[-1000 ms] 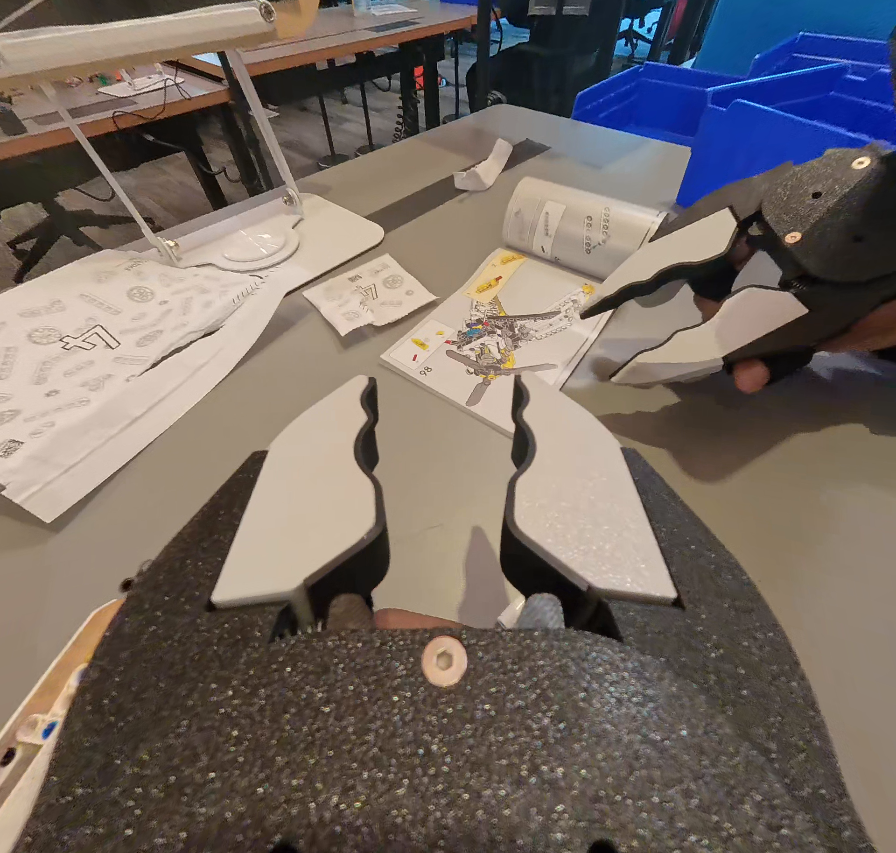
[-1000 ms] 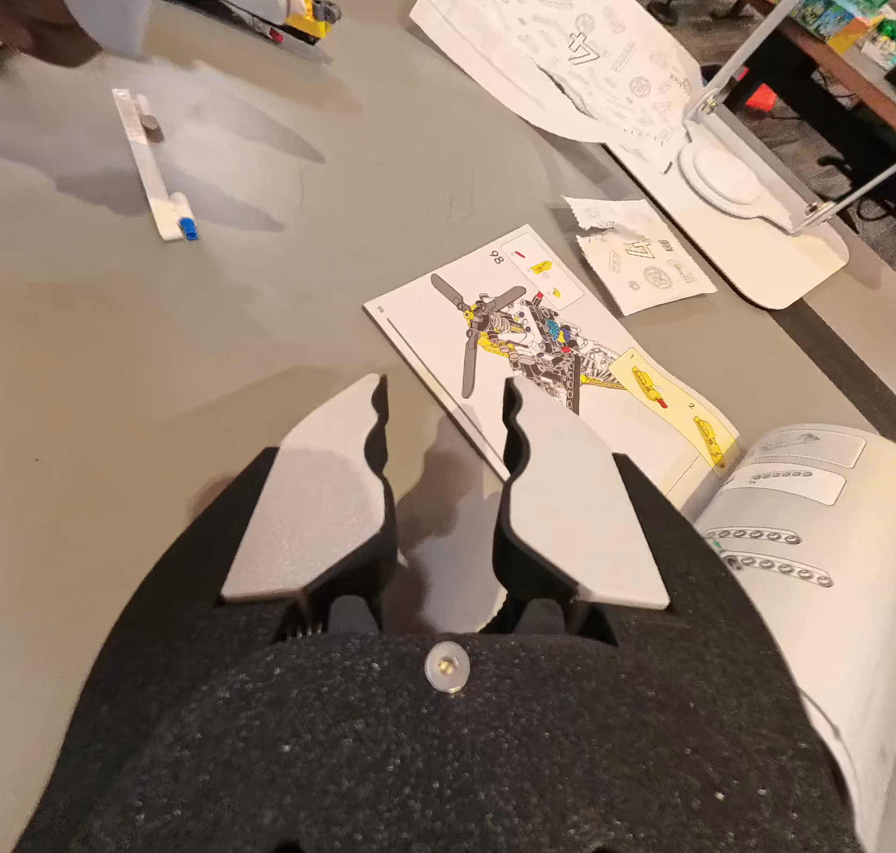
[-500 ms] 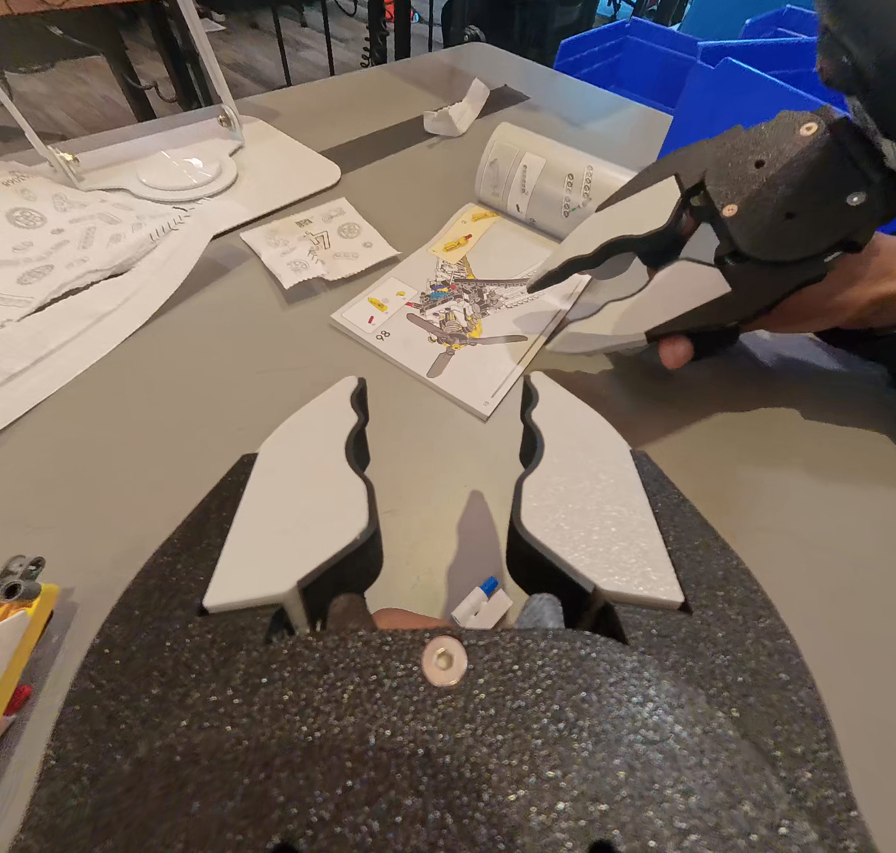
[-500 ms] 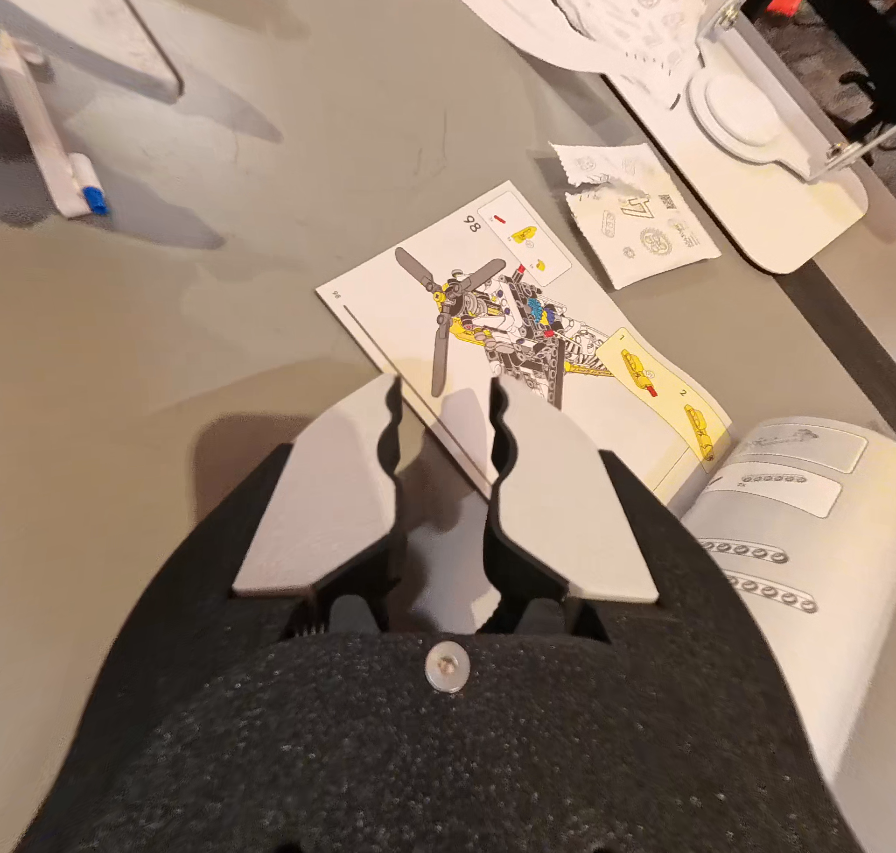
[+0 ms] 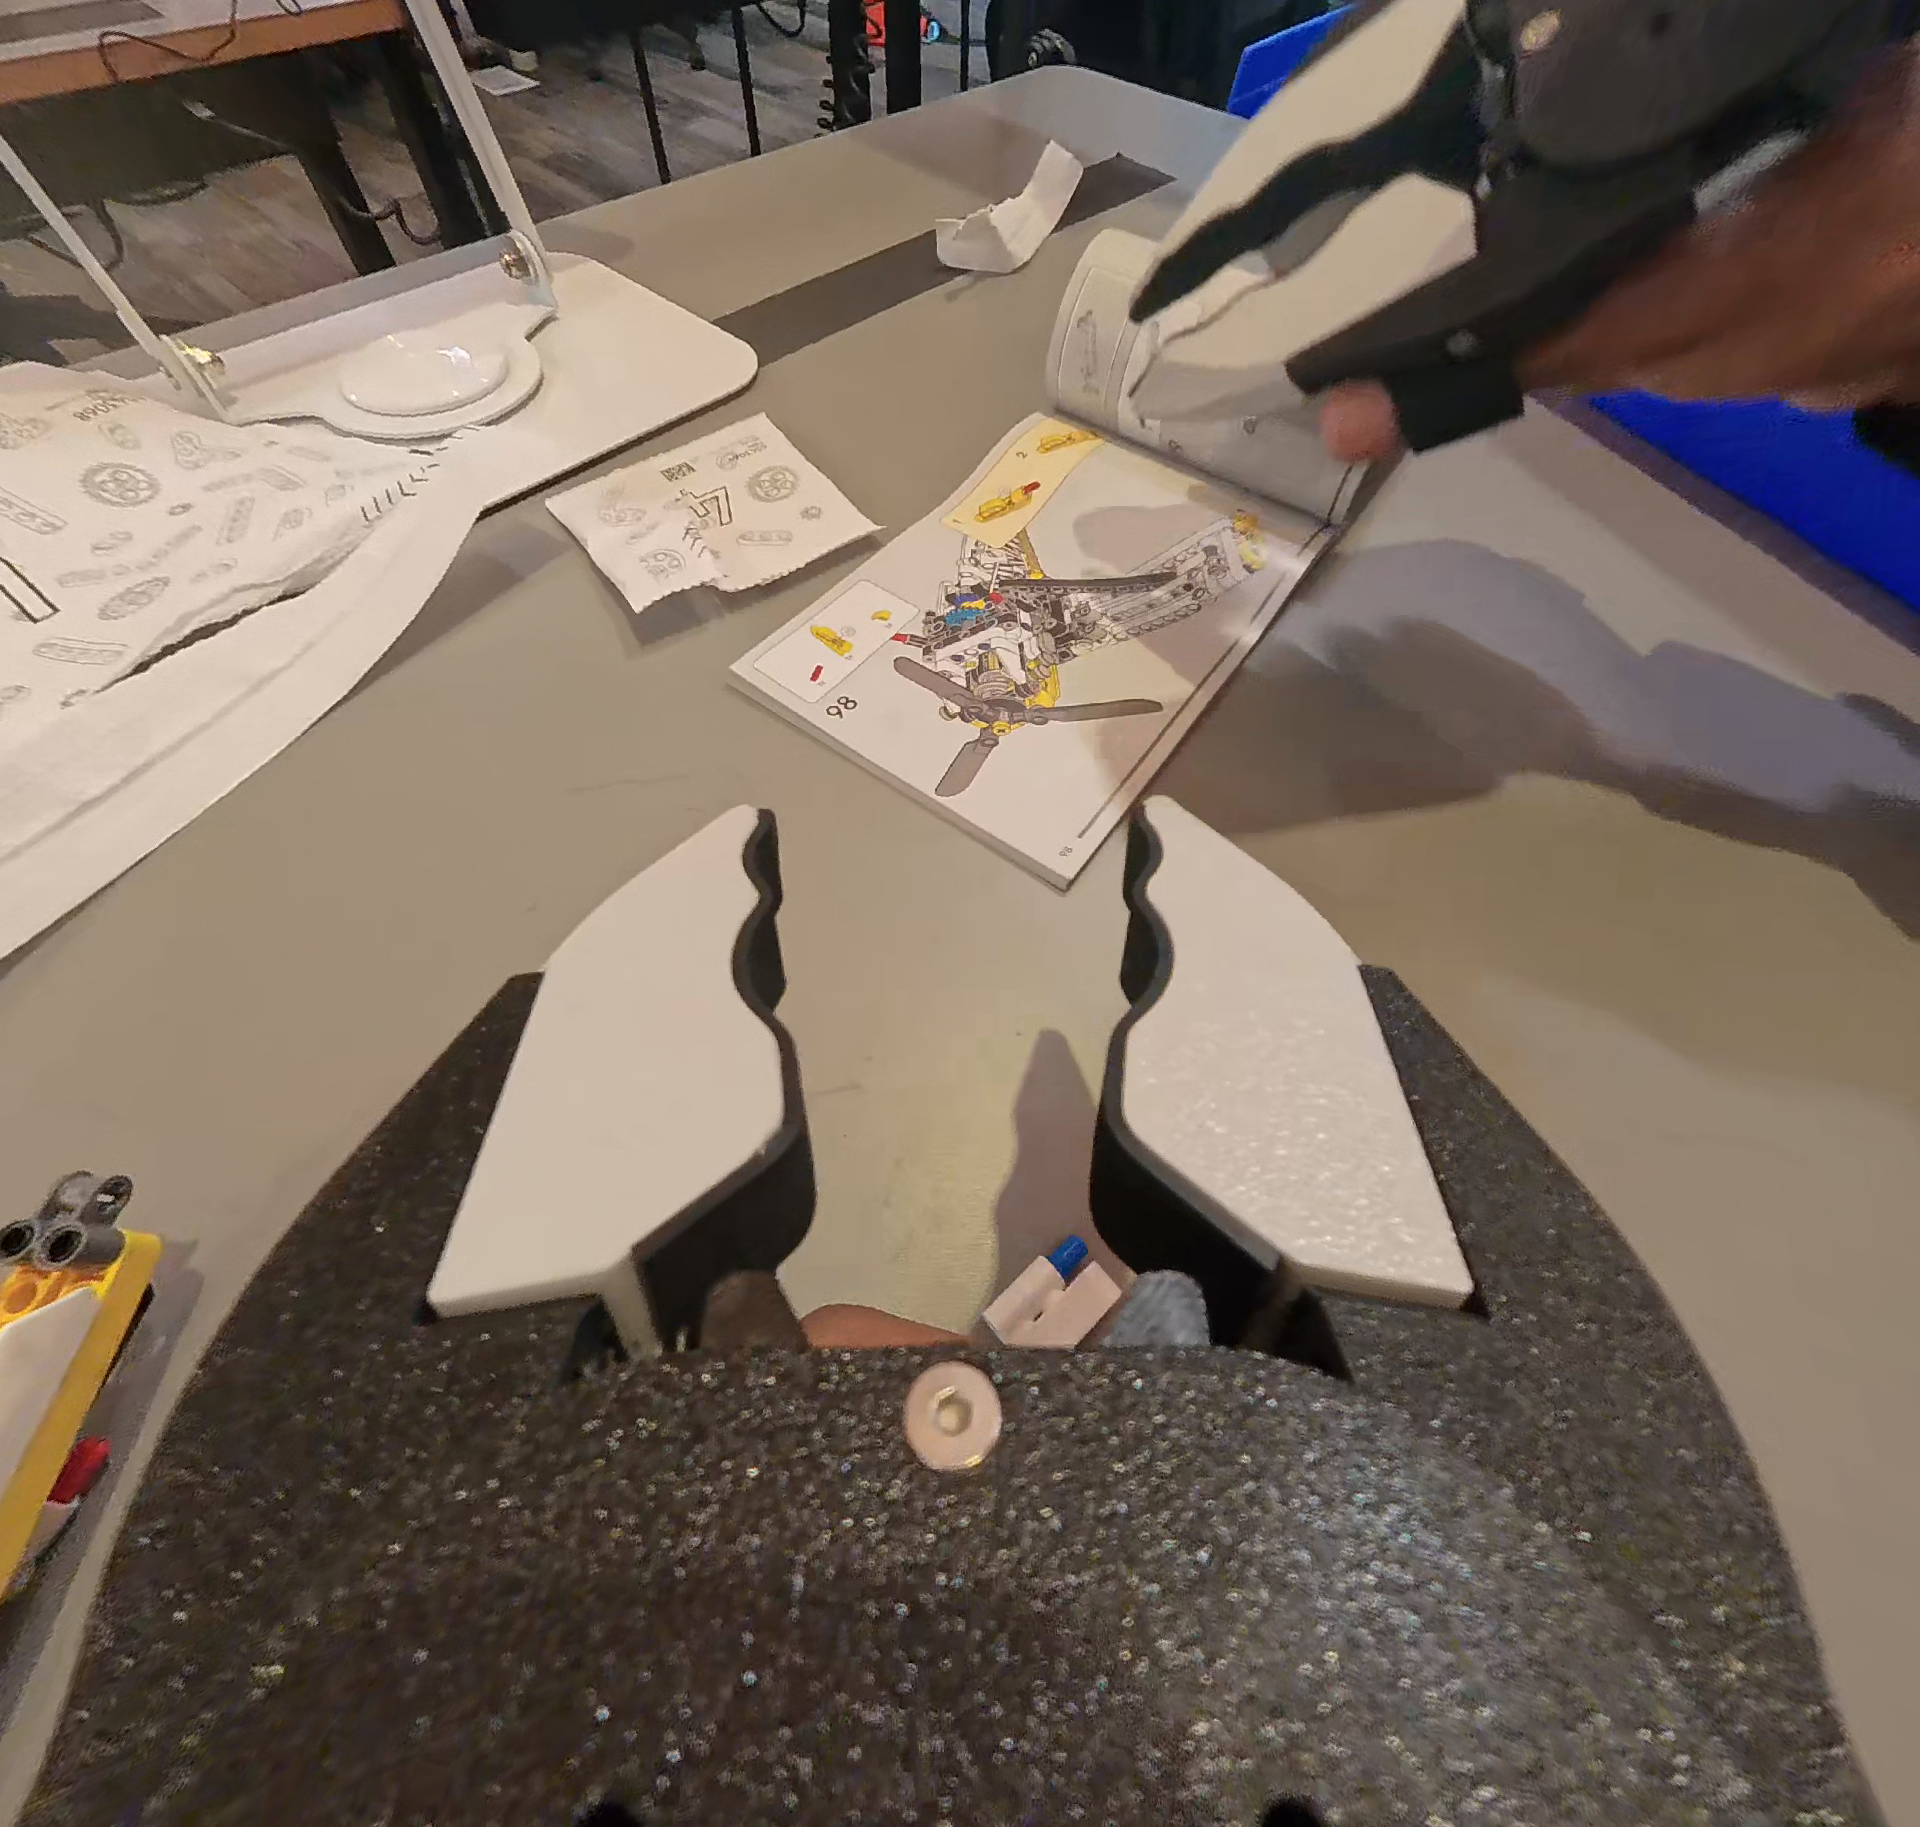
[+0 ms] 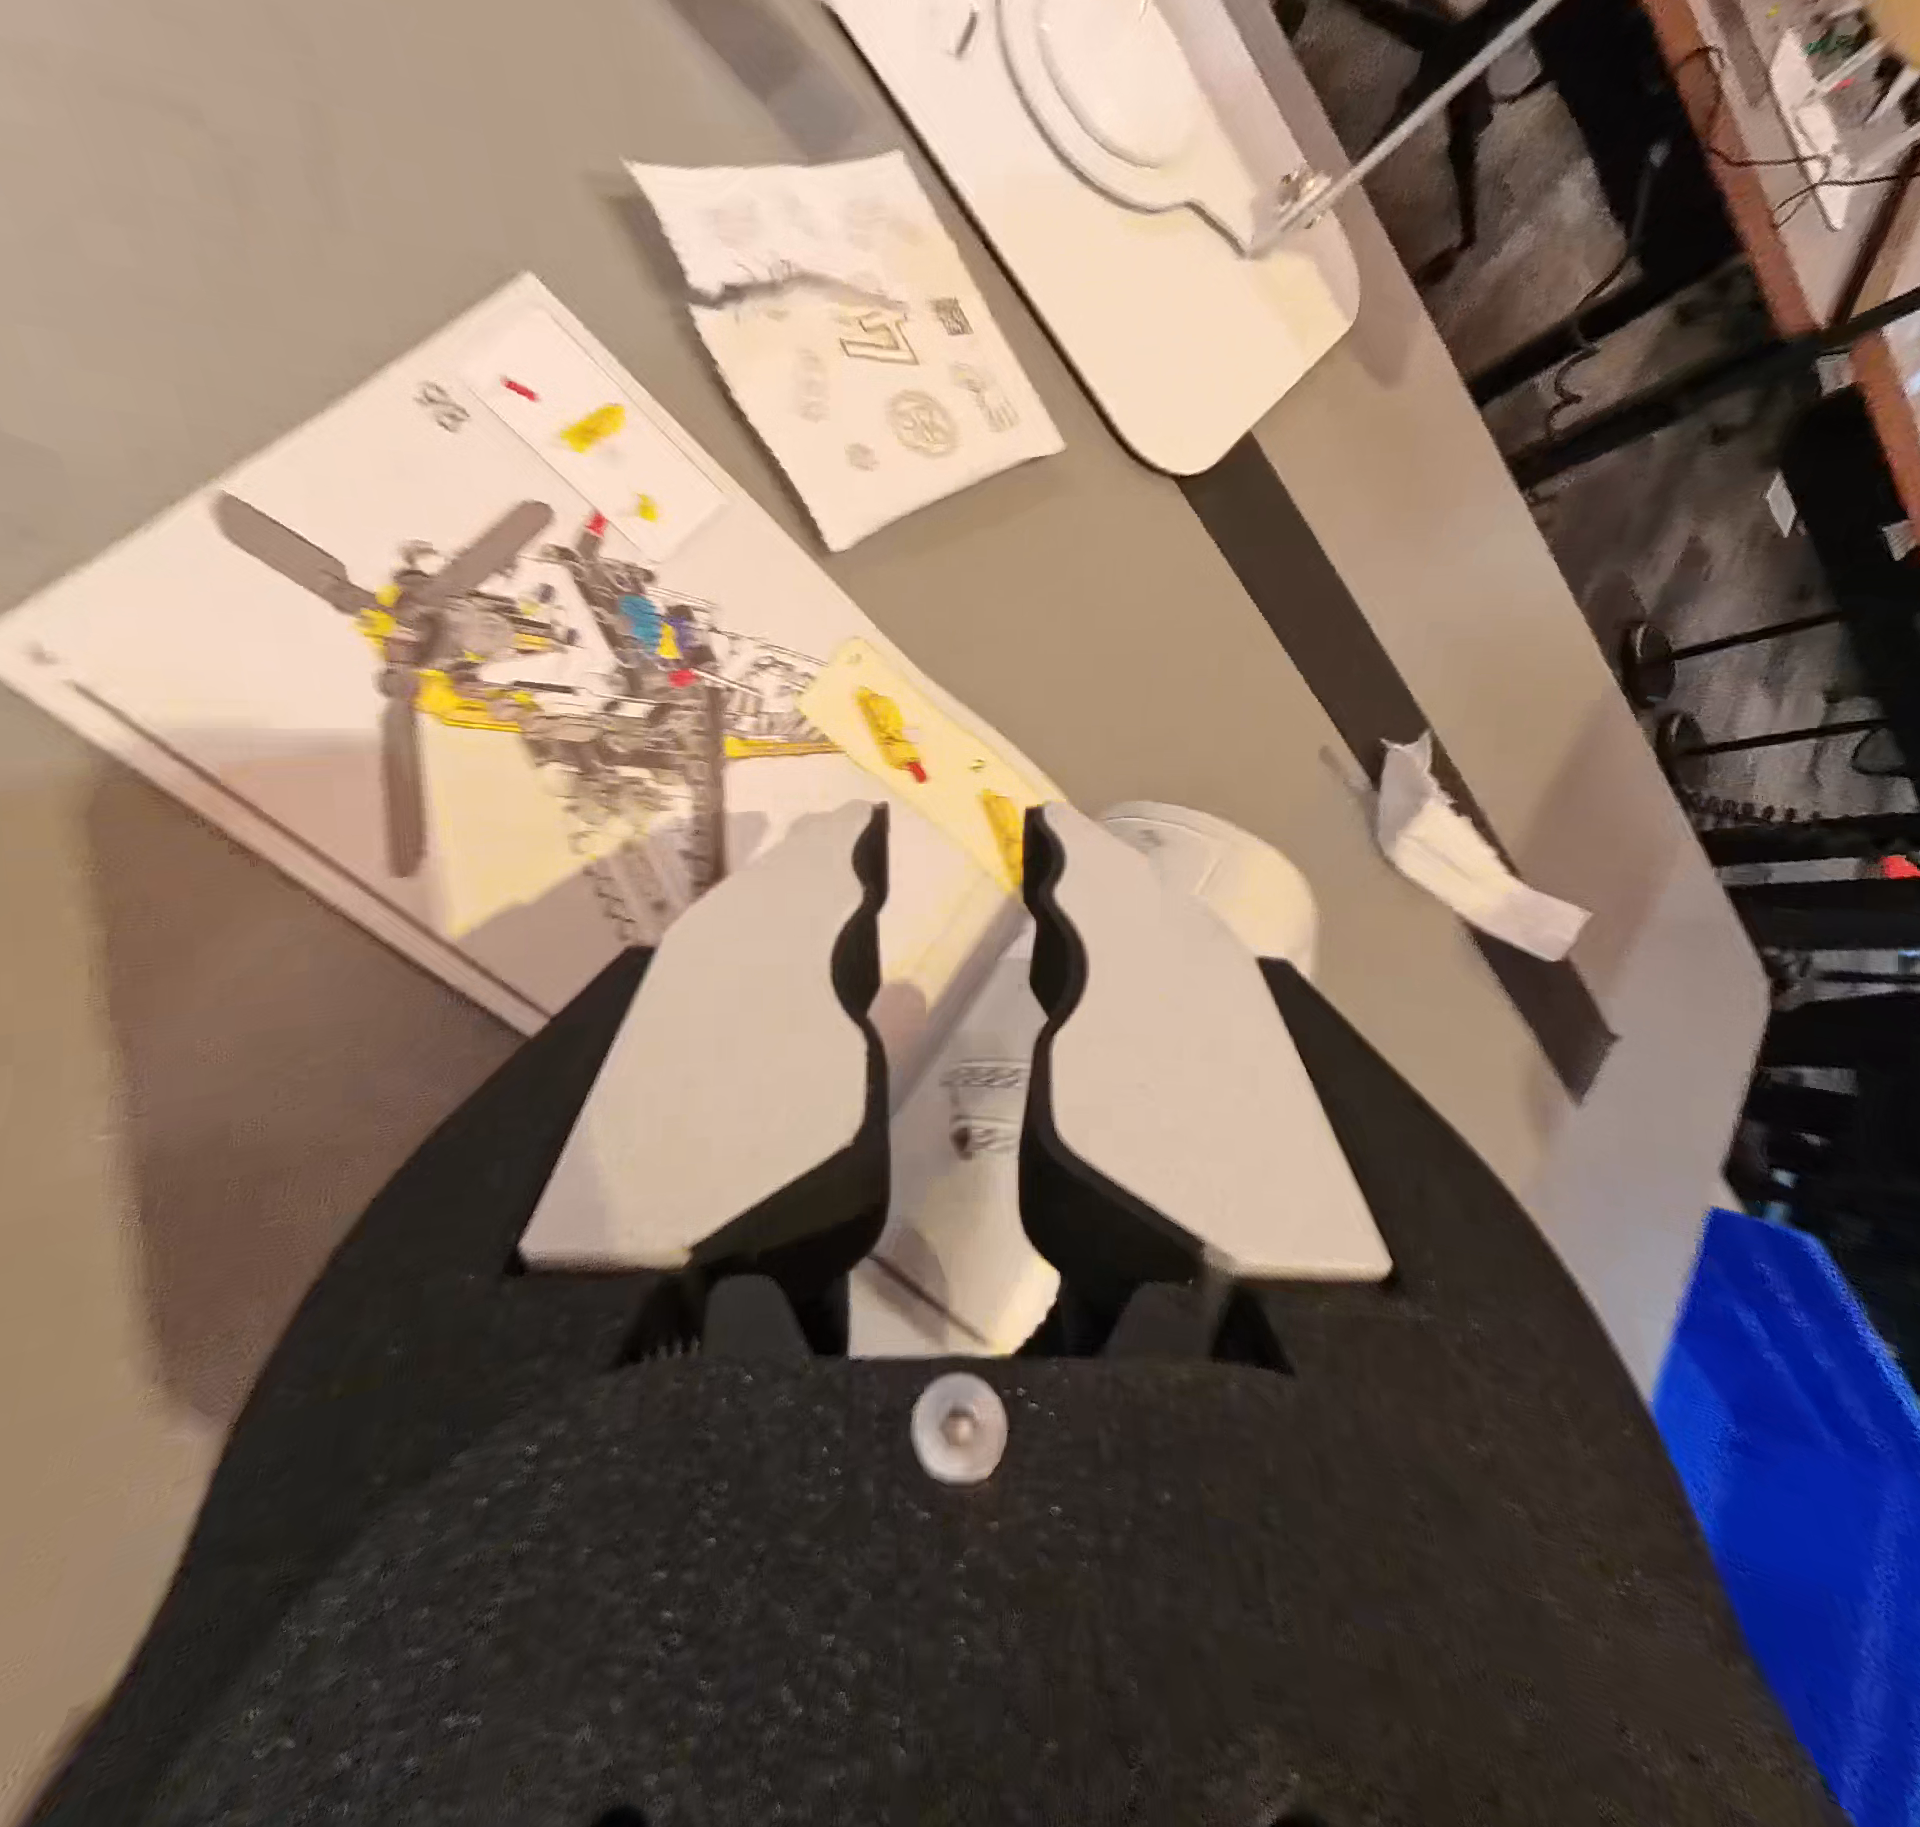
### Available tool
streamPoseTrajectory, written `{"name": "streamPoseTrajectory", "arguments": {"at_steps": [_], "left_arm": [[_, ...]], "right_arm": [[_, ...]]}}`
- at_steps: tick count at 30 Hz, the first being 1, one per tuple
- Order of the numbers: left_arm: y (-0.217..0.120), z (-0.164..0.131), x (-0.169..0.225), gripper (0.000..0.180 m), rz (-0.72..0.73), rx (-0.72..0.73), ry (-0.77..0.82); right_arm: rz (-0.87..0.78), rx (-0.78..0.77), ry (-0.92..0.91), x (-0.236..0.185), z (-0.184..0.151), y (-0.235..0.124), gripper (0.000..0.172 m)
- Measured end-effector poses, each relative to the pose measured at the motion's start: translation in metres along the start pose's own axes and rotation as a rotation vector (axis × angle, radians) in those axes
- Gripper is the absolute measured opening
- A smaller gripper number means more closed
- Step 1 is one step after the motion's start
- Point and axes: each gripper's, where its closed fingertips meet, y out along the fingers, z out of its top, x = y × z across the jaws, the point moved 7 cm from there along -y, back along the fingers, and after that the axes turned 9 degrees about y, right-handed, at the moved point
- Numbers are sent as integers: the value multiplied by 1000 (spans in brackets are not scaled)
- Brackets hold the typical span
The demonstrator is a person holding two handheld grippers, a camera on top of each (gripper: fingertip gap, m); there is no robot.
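Left gripper point(image 5: 951, 821) is held low over the grey surface point(image 5: 520, 842), level, jaws wide apart with nothing between them; the near corner of the open white instruction booklet point(image 5: 1039, 655) lies just ahead. A small white piece with a blue tip point(image 5: 1055, 1289) sits under its base. Right gripper point(image 6: 956, 816) is tilted, above the booklet's curled pages point(image 6: 1236, 884) towards the surface's far right edge; jaws narrow, not pressing on anything. A torn white paper bag point(image 5: 717, 520) lies beside the booklet.
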Motion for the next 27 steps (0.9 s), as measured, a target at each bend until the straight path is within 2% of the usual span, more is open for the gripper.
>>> {"name": "streamPoseTrajectory", "arguments": {"at_steps": [2, 7, 9, 11, 15, 19, 21, 27], "left_arm": [[0, 0, 1, 65, -4, 1, 5], [-1, 1, 1, 65, -15, 5, 7], [-2, 2, -1, 65, -10, 9, 9], [-4, 2, -4, 65, -4, 13, 4], [-6, 5, -4, 65, -9, 24, -1], [-5, 6, 1, 65, -28, 28, -1], [-5, 7, 4, 63, -34, 42, -5], [-6, 10, 13, 62, -76, 70, -21]], "right_arm": [[40, -90, -76, 7, 9, 7, 32], [387, -231, -380, -19, 32, 35, 42], [425, -306, -453, -18, 31, 50, 49], [484, -329, -436, -9, 31, 61, 50], [654, -324, -287, 2, 32, 75, 51], [652, -372, -281, 2, 25, 88, 54], [598, -349, -243, 5, 30, 90, 43], [561, -402, -293, -7, 24, 78, 42]]}}
